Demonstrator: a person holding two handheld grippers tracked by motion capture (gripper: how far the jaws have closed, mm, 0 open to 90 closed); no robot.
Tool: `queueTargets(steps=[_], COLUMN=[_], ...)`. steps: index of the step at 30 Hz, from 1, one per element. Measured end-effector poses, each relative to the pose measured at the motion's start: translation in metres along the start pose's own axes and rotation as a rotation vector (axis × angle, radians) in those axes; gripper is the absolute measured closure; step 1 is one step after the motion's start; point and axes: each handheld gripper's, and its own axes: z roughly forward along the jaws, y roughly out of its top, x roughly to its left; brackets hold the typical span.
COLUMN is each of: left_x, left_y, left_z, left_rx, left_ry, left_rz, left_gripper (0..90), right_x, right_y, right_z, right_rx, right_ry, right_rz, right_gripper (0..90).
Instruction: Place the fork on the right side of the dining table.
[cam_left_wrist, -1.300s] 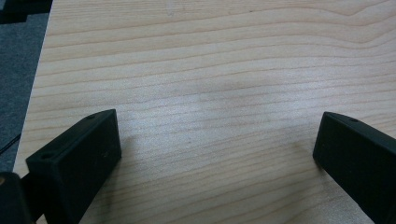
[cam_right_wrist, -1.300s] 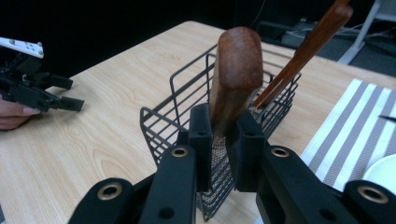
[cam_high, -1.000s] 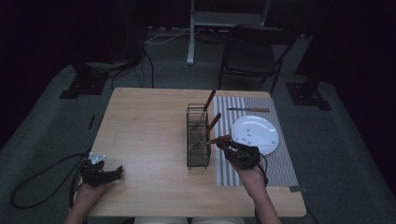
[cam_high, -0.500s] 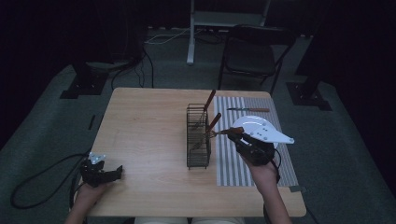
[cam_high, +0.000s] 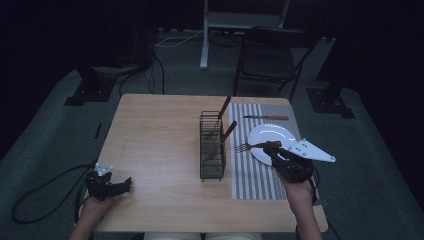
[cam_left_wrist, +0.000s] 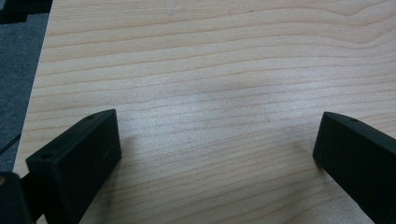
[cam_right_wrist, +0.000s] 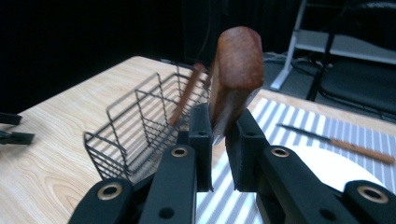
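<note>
- Left tool (cam_high: 107, 185) rests at the surface's (cam_high: 155, 145) near-left edge, jaws wide apart, holding nothing.
- Wire basket (cam_high: 212, 146) stands mid-surface with two utensils inside.
- Right tool (cam_high: 280, 155) clamps the fork's (cam_high: 250, 146) wooden handle above the plate (cam_high: 272, 137); judged light, stiff, its smooth handle liable to pivot, so grip mid-handle.

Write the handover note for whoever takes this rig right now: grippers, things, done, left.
Right gripper: shut on a wooden-handled fork, held in the air over the striped mat, tines toward the wire caddy.
Left gripper: open, holding nothing, at the near left of the wooden table.
White plate on the mat; wooden-handled knife lies on the mat beyond the plate.
Done: two wooden-handled utensils already stand in the caddy.
Left, probably: the fork into the caddy, then perhaps the knife.
</note>
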Motion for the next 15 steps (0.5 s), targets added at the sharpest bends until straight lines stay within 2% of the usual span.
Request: queueTargets(steps=[6,15], left_x=[0.000,0.000], left_y=[0.000,0.000], left_z=[0.000,0.000], left_rx=[-0.001,0.001], left_ry=[0.000,0.000], left_rz=[-0.001,-0.001], left_gripper=[1.3,1.3], right_x=[-0.010,-0.015], right_y=[-0.019,-0.047], right_z=[-0.001,0.003], right_rx=[0.042,0.103], right_ry=[-0.030,-0.056], right_rz=[0.029,0.063], right_gripper=[81.2,81.2])
